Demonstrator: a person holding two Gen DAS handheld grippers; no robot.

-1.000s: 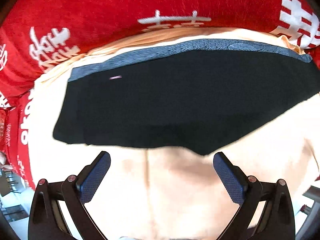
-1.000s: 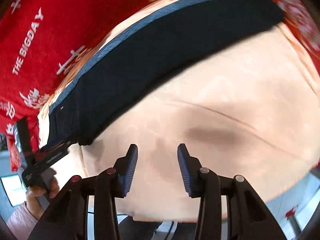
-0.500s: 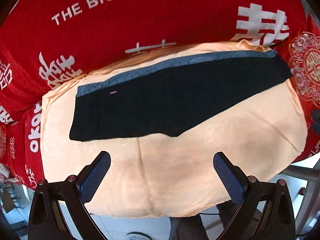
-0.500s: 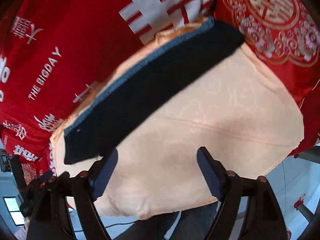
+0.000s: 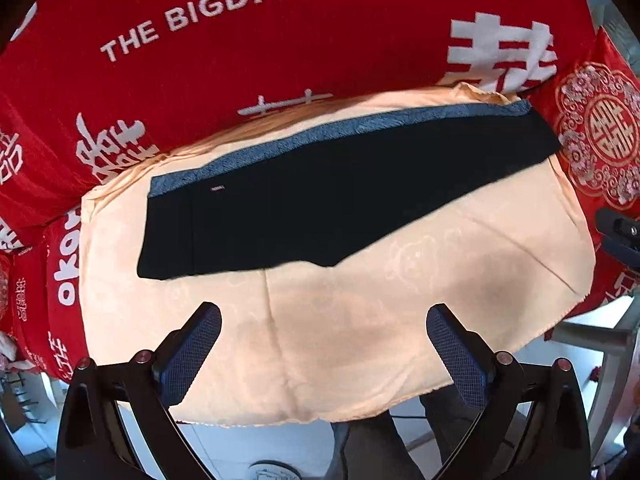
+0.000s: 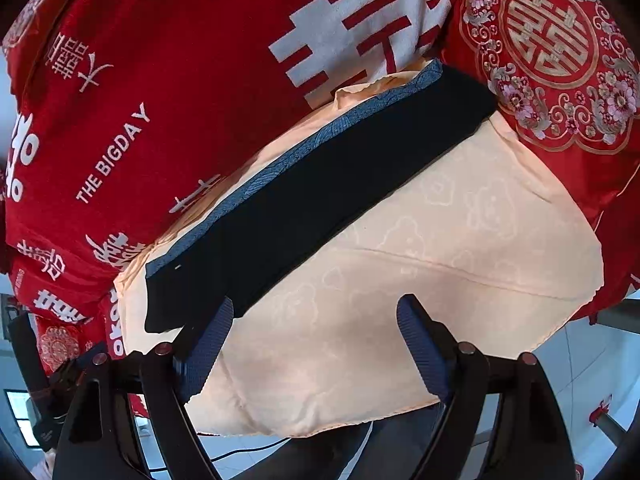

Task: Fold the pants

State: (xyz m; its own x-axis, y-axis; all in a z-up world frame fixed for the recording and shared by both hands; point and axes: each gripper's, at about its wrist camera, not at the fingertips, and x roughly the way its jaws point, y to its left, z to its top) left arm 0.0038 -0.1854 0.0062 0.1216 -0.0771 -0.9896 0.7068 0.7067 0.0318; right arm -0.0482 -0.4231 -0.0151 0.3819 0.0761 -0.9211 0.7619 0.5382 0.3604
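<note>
- Pants [image 5: 320, 204]: black, folded lengthwise into a long band, lying flat along the far edge of the peach cloth [image 5: 360, 340].
- Handling, judged: soft, light, limp; pinch at end corners.
- Left gripper [image 5: 324, 350] and right gripper [image 6: 316, 344]: spread, empty.

place: indoor room, looks like a staged data-collection spot, exact type unclear
table cover: peach cloth [image 5: 400, 320] over red wedding fabric [image 5: 240, 60], "THE BIGDAY" print at 11 o'clock
floor: pale tiles [image 6: 560, 380] at 5 o'clock
frame: metal leg [image 5: 608, 380] at 4 o'clock
</note>
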